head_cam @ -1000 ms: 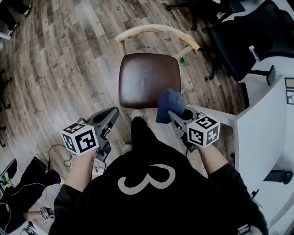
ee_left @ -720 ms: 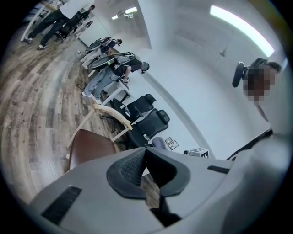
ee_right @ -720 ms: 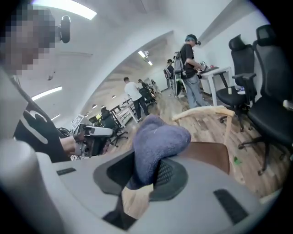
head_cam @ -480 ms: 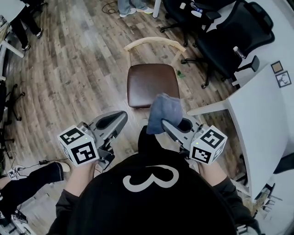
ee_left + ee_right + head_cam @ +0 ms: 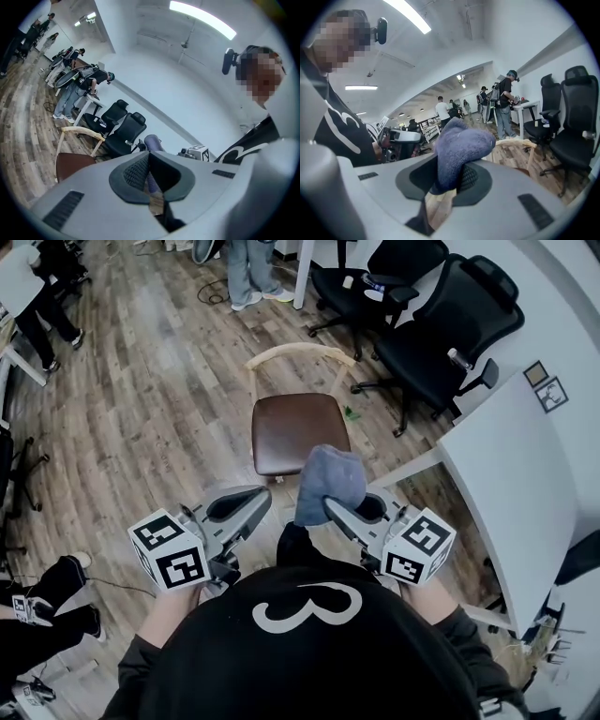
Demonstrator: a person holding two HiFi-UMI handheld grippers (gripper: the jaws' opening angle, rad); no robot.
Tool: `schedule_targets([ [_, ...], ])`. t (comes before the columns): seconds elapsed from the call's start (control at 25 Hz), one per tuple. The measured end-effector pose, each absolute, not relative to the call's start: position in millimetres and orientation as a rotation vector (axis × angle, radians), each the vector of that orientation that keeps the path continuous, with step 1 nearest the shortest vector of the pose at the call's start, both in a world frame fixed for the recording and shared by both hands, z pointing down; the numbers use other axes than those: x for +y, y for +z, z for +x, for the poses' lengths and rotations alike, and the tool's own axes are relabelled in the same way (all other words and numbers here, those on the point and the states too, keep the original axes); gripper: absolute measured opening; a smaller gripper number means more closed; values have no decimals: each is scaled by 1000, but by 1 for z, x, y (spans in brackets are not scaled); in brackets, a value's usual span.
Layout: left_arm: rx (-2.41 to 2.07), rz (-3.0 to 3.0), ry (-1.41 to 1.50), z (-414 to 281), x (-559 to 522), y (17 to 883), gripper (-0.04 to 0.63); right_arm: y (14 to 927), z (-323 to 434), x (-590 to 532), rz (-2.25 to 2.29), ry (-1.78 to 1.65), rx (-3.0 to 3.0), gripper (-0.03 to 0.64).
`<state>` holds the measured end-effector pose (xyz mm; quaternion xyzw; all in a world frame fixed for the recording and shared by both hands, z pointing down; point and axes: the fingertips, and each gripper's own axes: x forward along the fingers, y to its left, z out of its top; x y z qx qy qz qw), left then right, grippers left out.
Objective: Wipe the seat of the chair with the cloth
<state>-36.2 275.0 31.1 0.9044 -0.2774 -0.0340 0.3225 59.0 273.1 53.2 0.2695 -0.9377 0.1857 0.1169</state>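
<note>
The chair stands ahead of me, with a brown seat (image 5: 291,432) and a curved wooden backrest (image 5: 292,354). My right gripper (image 5: 349,505) is shut on a blue cloth (image 5: 328,482), which bunches up above the jaws and hangs in the air short of the seat's near edge. In the right gripper view the cloth (image 5: 459,143) fills the space between the pads of the right gripper (image 5: 445,183), with the backrest (image 5: 515,146) behind it. My left gripper (image 5: 236,505) is shut with nothing in it, left of the cloth. In the left gripper view, past the left gripper (image 5: 150,177), the seat (image 5: 72,164) shows.
Black office chairs (image 5: 431,315) stand right of the wooden chair. A white desk (image 5: 511,484) runs along the right. People stand at the back (image 5: 248,268) and far left (image 5: 37,287). Wooden floor (image 5: 141,427) surrounds the chair.
The view has pulled back and the chair now lies farther off. Both grippers have lifted away from the seat, and the right one still carries the cloth.
</note>
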Motion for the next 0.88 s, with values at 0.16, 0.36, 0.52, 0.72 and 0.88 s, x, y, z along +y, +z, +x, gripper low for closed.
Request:
schedule_targets([
  [0.16,-721,2375,-105,-40,287,28,14,51,57,287,800,548,-2732,84],
  [0.36,-713,2353,-111,-36,286,26,14,54,62,283,805,588,-2720,84],
  [0.52,-720,2345,-115,-38,298,24,14,50,61,294,817,584,-2735,84],
  [0.72,-726,2359,-102,-31,310,21,14,49,67,304,827,572,-2752,83],
  [0.88,-730,2365,-84,-22,322,29,14,56,75,314,825,571,-2767,83],
])
